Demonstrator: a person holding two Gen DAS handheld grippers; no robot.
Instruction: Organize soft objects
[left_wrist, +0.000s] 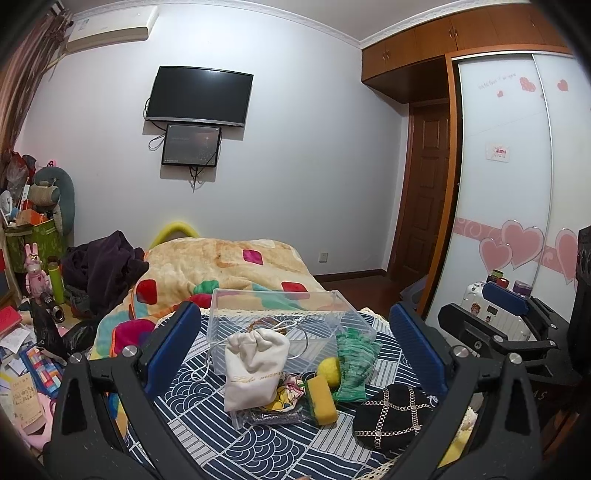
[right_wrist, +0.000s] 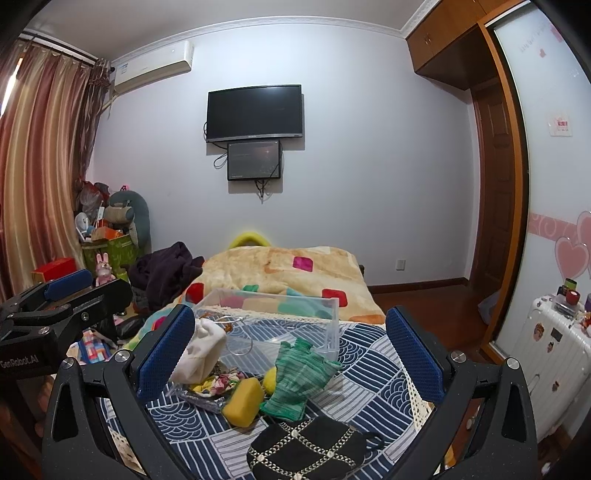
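Blue-padded and spread wide with nothing between its fingers, the left gripper (left_wrist: 295, 350) hangs above a surface covered with a navy and white patterned cloth (left_wrist: 207, 428). In the left wrist view the soft things lie in the gap ahead of the fingers, touching neither. A clear plastic box (left_wrist: 280, 317) sits at the far middle, and a white drawstring pouch (left_wrist: 255, 369) leans against its near side. Just right of the pouch lie a yellow sponge (left_wrist: 324, 398), a yellow ball (left_wrist: 330, 369) and a green striped knit piece (left_wrist: 354, 365), all bunched together. A floral fabric bundle (left_wrist: 290, 391) is tucked between the pouch and the sponge. Nearer and to the right rests a black pouch with pale lattice trim (left_wrist: 391, 417), close to the right finger. Farther right the right gripper (left_wrist: 506, 317) shows from the side, with the jaws' gap hard to read there.

From the right wrist view, the right gripper (right_wrist: 291, 354) is likewise released and empty. The black pouch (right_wrist: 314, 446) lies nearest, low in the middle between the fingers. Beyond it sit the green knit piece (right_wrist: 299, 376) and the sponge (right_wrist: 245, 402), with the ball (right_wrist: 269, 378) between them. The white pouch (right_wrist: 201, 350) lies far left, just beside the left finger, against the box (right_wrist: 295, 306). At far left the left gripper (right_wrist: 70, 291) appears side-on.
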